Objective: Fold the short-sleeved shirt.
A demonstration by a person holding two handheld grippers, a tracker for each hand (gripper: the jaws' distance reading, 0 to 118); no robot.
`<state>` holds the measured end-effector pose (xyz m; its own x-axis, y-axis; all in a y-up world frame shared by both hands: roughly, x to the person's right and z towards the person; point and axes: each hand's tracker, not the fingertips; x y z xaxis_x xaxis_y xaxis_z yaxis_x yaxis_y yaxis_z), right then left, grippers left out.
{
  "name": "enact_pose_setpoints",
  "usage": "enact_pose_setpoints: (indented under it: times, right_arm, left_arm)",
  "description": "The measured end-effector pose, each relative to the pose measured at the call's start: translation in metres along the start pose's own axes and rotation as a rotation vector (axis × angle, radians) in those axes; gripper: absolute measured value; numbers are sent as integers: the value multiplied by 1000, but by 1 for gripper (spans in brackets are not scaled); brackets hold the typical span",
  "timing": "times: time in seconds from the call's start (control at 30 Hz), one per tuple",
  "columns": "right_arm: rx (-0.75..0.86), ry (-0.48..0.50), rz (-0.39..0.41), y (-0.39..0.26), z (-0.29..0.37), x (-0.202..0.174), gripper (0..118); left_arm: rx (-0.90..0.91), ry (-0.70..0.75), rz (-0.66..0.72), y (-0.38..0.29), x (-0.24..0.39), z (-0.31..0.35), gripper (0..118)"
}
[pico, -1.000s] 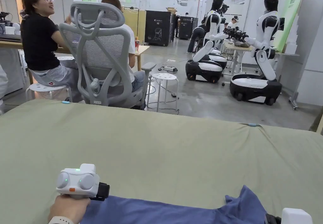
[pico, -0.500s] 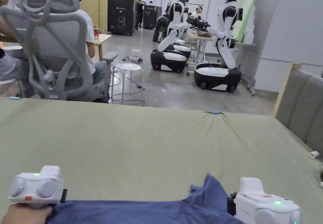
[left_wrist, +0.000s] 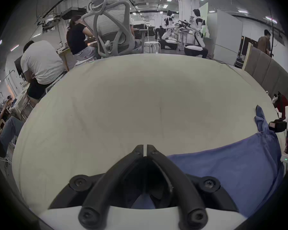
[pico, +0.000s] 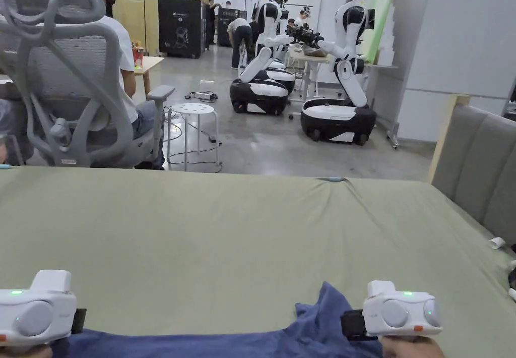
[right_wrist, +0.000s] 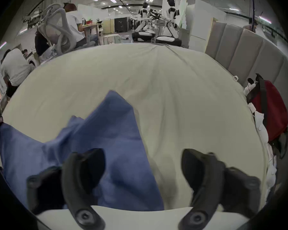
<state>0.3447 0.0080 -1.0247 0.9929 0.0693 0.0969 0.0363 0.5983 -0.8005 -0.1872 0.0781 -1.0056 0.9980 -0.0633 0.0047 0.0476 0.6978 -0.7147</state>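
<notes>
Looking across the head view from the lower left, I see my left gripper (pico: 80,320) at the frame's bottom-left corner, its black tip touching the near edge of the blue shirt (pico: 282,336); in the left gripper view its jaws are pressed together at the tips with only a thin slit between, and blue cloth shows low behind them, though I cannot tell whether they pinch it; the shirt lies along the bottom of the frame on the green bed sheet (pico: 242,233), one corner peaking upward right of centre; my right gripper (pico: 352,324) sits at the lower right, just beside that peak; in the right gripper view its jaws are spread wide, the left one over the blue fabric, the right one over bare sheet; a red bag (right_wrist: 273,112) rests at that view's right edge.
</notes>
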Motion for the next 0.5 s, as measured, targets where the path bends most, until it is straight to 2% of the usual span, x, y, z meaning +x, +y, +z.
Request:
enact_pose_setpoints:
  times: [0.03,0.07,0.1,0.13,0.17,0.23,0.33,0.5]
  right_arm:
    - [-51,0,12,-6,-3,-1,82]
    - [-111,30,12,-12,-7,-3,60]
    - [-79,58,11,-19,-2,-5,45]
    - [-7,8,37,-19,7,-8,39]
    - [-38,31,26,-18,10,-10,0]
    - [10,21,67,-17,26,-8,0]
    - [110,26,50,-14,65,-4,0]
    - [281,24,78,-26,163,2,0]
  left_arm:
    - [-4,2,-3,-1,-2,-4,0]
    - [-7,3,-6,-1,-2,-4,0]
    - [-14,3,-8,-1,-1,-5,0]
    - [-17,3,-9,-2,-1,-4,0]
    - [-18,0,-7,-3,-1,-4,0]
    - [-8,-6,6,-3,-2,3,0]
    - [27,5,-1,-4,-7,26,0]
    - [113,-7,23,-14,-28,95,0]
